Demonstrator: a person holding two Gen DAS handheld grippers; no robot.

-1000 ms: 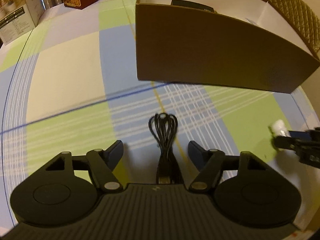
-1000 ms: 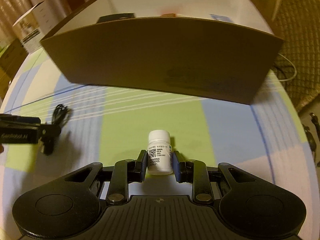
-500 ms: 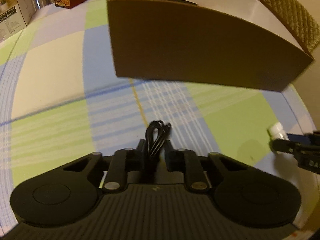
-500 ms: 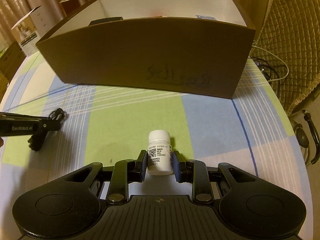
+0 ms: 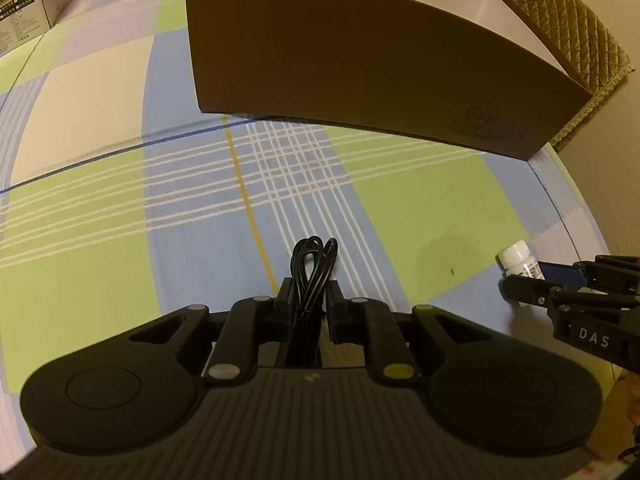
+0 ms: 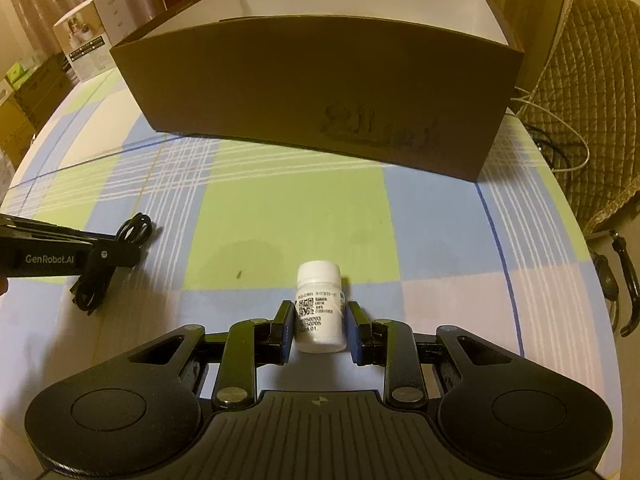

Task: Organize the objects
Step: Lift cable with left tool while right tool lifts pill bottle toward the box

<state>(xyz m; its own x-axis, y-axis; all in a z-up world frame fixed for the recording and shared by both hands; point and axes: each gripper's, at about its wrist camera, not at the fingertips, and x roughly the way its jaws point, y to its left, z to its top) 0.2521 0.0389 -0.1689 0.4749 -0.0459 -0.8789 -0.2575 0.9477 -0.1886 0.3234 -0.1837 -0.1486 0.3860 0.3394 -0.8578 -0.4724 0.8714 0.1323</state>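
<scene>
- Your left tongs [image 5: 308, 304] are closed narrow on the cable [image 5: 311, 276], a black coiled bundle whose loops stick out past the fingertips toward the box [image 5: 360, 56].
- From your right wrist view, the same left tongs [image 6: 116, 254] come in from the left edge, well short of the box, with the cable [image 6: 112, 264] hanging through them and its lower end trailing down toward the table [image 6: 296, 216].
- Your right tongs [image 6: 320, 326] are pressed narrow around the bottle [image 6: 320, 306], a small white one with a white cap and a printed label; it stands upright between the two blue pads.
- In your left wrist view the right tongs [image 5: 524, 276] sit near the right edge, nearer you than the box, and the bottle [image 5: 518, 258] shows with its cap pointing left.
- Whether the bottle touches the table or is just lifted off it, you cannot tell from either view.
- The table wears a checked cloth of green, blue and cream squares with white stripes; a faint darker stain lies on the green square in front of the box, between the two tongs.
- The box is a large brown open-topped carton with a white inside, standing on the table beyond both tongs, its long front wall facing you.
- A quilted chair [image 6: 592, 92] stands right of the box, with thin cords [image 6: 560, 132] lying between them.
- Left of the box and farther back stand several cartons [image 6: 86, 46].
</scene>
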